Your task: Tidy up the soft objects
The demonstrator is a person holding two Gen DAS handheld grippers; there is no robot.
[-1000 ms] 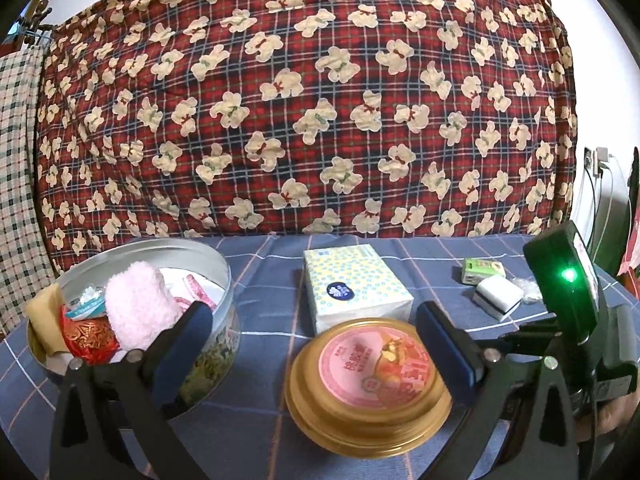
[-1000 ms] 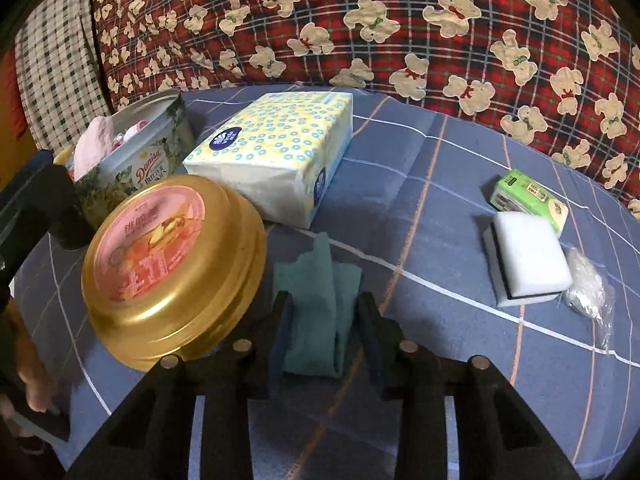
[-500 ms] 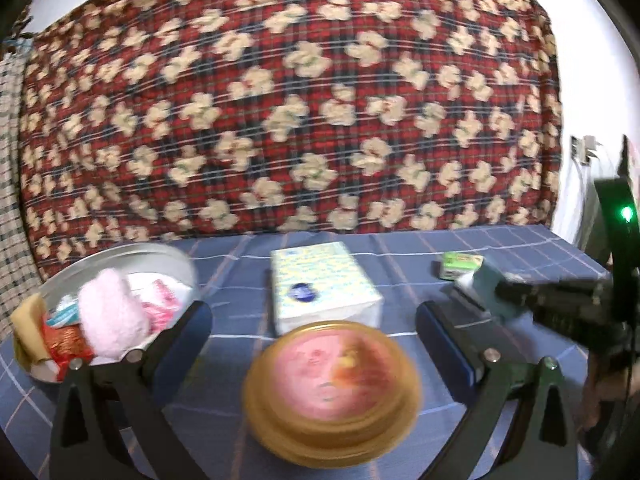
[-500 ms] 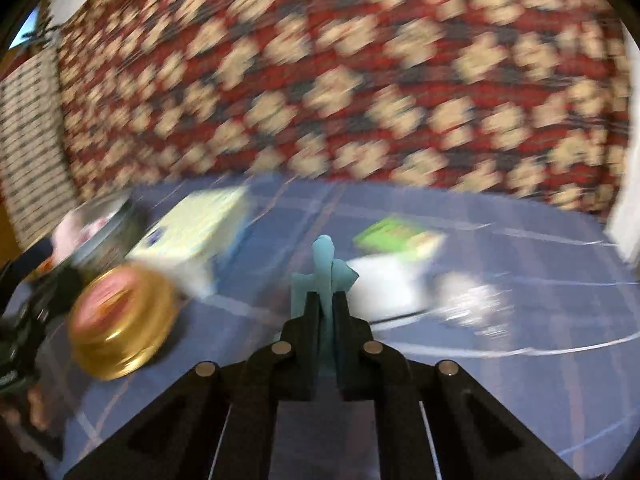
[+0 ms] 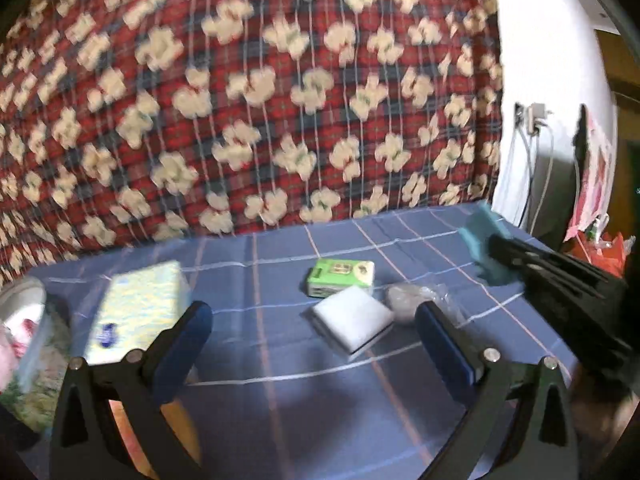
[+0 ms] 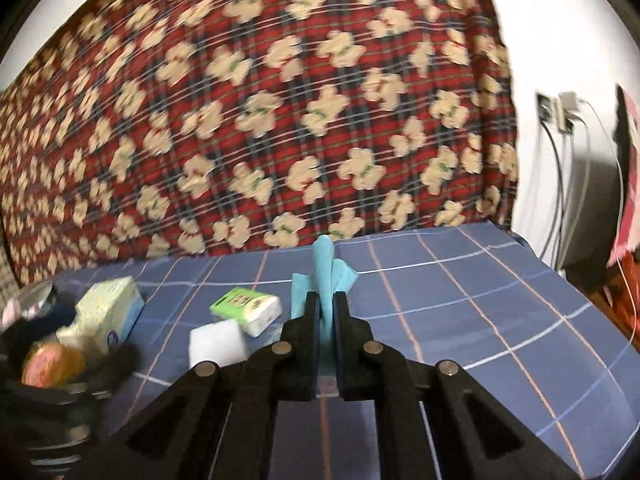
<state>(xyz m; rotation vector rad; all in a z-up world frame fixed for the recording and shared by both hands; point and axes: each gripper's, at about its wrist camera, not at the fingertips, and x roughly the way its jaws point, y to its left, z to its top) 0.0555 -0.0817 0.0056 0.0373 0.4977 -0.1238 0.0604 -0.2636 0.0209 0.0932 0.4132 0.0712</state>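
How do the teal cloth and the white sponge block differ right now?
The teal cloth is pinched upright in the shut right gripper, lifted off the table; the white sponge block lies flat on the blue checked tablecloth, ungripped. The cloth is thin and folded; the block is thick and square-edged. Both look soft.

Black angular left gripper [image 5: 312, 336] frame, blue-padded jaws, silver screw heads.
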